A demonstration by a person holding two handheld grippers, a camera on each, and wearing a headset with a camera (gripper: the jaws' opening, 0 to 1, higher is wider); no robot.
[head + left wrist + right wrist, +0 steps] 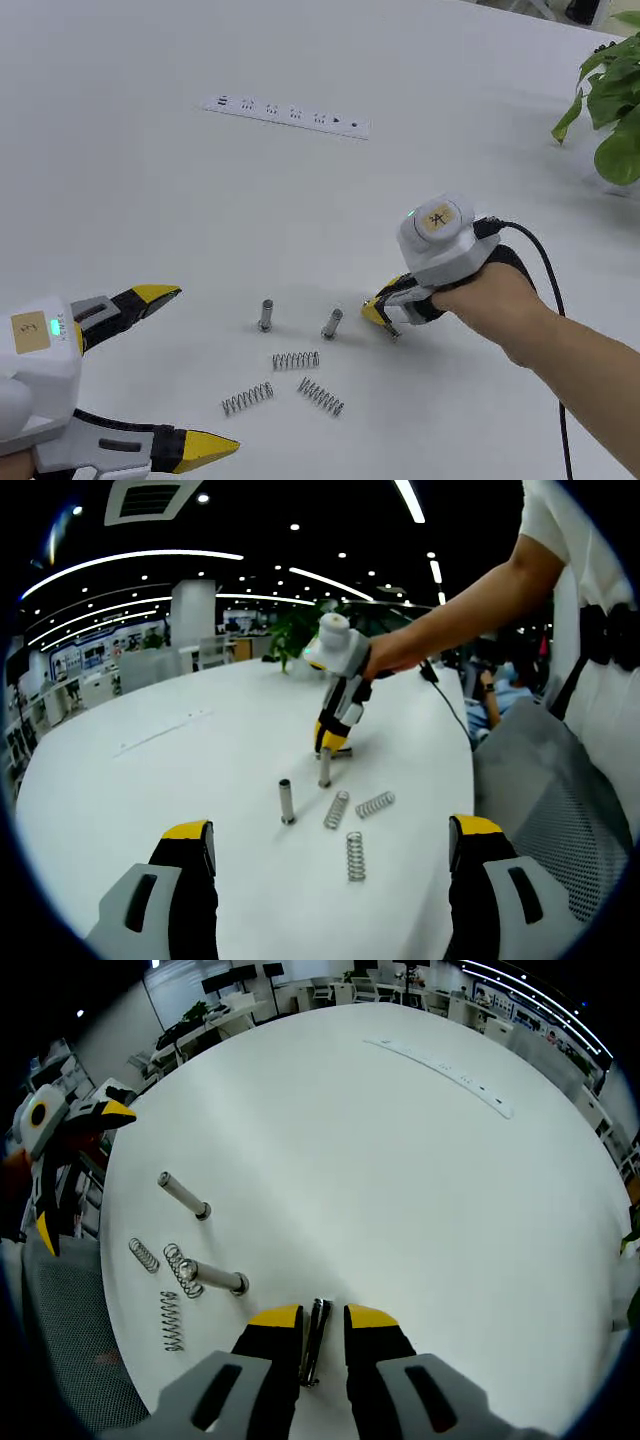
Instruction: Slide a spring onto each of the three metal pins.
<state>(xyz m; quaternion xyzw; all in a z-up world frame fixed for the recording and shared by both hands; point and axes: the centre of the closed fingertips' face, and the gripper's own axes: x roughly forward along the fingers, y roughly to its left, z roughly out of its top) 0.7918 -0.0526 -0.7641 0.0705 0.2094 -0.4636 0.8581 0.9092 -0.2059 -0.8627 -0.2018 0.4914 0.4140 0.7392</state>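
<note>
Right gripper (314,1318), lower centre, clamps one metal pin (315,1352). Left gripper (205,368), lower left, stands wide open.

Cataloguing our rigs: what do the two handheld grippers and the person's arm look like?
The left gripper and right gripper are alike: white bodies, a green light, a tan sticker with a handwritten mark, grey-black jaws tipped yellow. A black cable runs from the right one; its hand wears a black strap. The sleeve is short and white.
</note>
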